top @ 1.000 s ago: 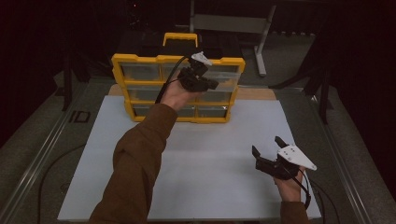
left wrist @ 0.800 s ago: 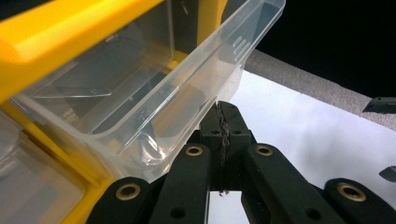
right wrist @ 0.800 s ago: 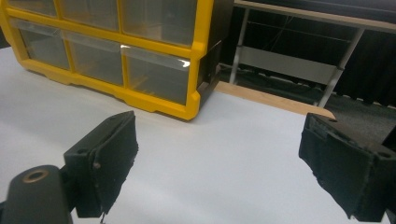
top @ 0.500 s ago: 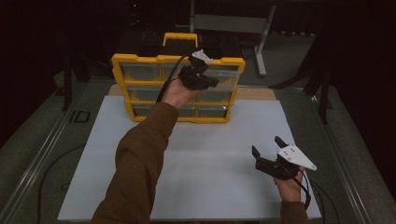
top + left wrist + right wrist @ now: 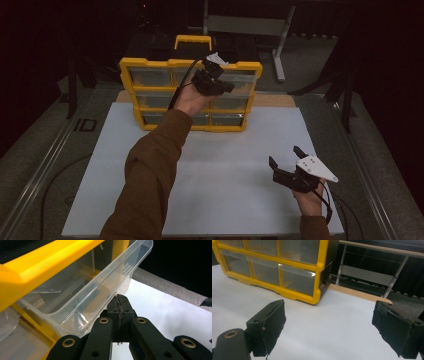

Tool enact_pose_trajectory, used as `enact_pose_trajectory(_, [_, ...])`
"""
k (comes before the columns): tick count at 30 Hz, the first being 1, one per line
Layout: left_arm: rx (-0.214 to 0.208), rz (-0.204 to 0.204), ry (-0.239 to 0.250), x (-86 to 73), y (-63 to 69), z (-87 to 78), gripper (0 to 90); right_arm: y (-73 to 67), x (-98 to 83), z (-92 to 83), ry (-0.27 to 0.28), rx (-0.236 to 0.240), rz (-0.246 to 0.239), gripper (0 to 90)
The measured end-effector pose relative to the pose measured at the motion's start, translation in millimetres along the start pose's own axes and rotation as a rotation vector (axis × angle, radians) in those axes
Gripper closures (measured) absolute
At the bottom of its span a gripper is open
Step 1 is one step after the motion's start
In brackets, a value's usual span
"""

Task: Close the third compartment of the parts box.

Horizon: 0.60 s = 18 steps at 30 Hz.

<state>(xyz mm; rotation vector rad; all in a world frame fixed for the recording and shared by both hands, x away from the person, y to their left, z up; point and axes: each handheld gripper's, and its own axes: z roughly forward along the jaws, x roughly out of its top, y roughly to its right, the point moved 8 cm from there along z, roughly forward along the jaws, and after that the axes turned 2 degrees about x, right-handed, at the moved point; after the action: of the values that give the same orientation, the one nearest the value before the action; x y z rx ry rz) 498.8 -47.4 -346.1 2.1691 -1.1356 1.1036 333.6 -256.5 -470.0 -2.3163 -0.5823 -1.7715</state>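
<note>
A white rectangular table top point(image 5: 220, 165) lies under everything, with a strip of bare wood along its far edge. At the back of it stands a yellow plastic organiser cabinet point(image 5: 150, 65) with rows of clear drawers and a yellow carrying handle on its black top; in the right gripper view its lower right corner point(image 5: 318, 293) rests on the white surface.

One clear plastic drawer point(image 5: 82, 297) in the top row, towards the right, stands pulled partway out of the yellow frame. In the left gripper view its transparent front wall slopes across the picture, and its lower front lip sits right at the tips of the black jaws.

The person's left arm, in a brown sleeve point(image 5: 150, 175), reaches up the table to the cabinet's front. The left gripper point(image 5: 227, 86) sits against that top-row drawer, its jaws pressed together; whether a thin edge of the drawer is pinched between them cannot be told.

The right gripper point(image 5: 286, 156) hovers near the table's front right corner, well apart from the cabinet, its jaws spread wide with nothing between them.
</note>
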Motion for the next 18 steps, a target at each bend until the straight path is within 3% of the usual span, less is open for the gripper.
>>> enact_pose_trajectory(18, [0.031,-0.032,0.009,0.4,-7.7,5.2,90.0,0.4,-2.2,1.3,-0.008,0.000,-0.003,11.0])
